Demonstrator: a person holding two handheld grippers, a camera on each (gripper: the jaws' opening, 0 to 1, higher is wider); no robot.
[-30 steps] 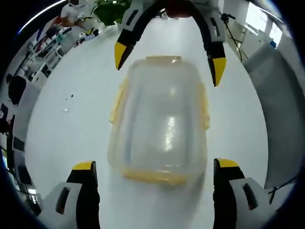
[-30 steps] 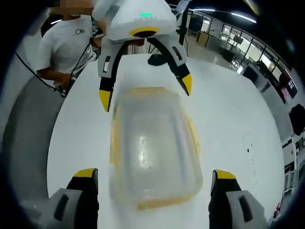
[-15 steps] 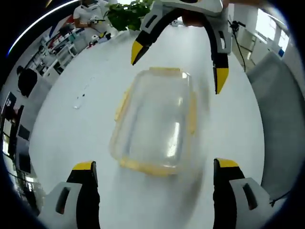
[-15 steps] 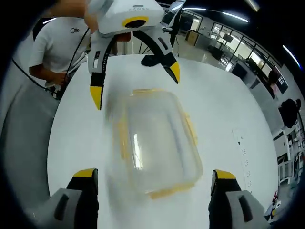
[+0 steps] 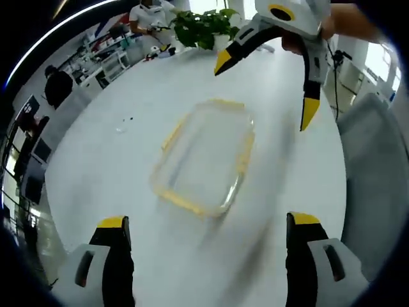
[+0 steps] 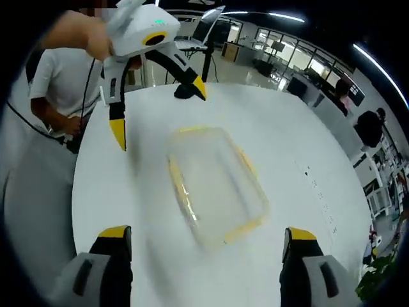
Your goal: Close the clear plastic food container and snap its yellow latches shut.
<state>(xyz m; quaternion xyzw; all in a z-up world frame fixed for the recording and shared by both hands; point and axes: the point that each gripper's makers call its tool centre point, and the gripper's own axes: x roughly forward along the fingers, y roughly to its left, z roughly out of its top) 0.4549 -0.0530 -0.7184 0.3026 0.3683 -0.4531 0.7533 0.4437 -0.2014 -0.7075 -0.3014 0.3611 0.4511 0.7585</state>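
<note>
We see the container (image 5: 204, 157) lying on the white worktop (image 5: 115, 166), its lid on and yellow latches (image 5: 174, 134) along its edges; blur keeps us from telling whether they are snapped. Our left hand-held gripper (image 5: 204, 224) is spread wide, holding nothing, the container ahead between its jaws. Our right hand-held gripper (image 6: 204, 230) is also wide and empty, facing the container (image 6: 214, 182) from the opposite end. A plant (image 5: 204, 29) stands beyond the worktop.
</note>
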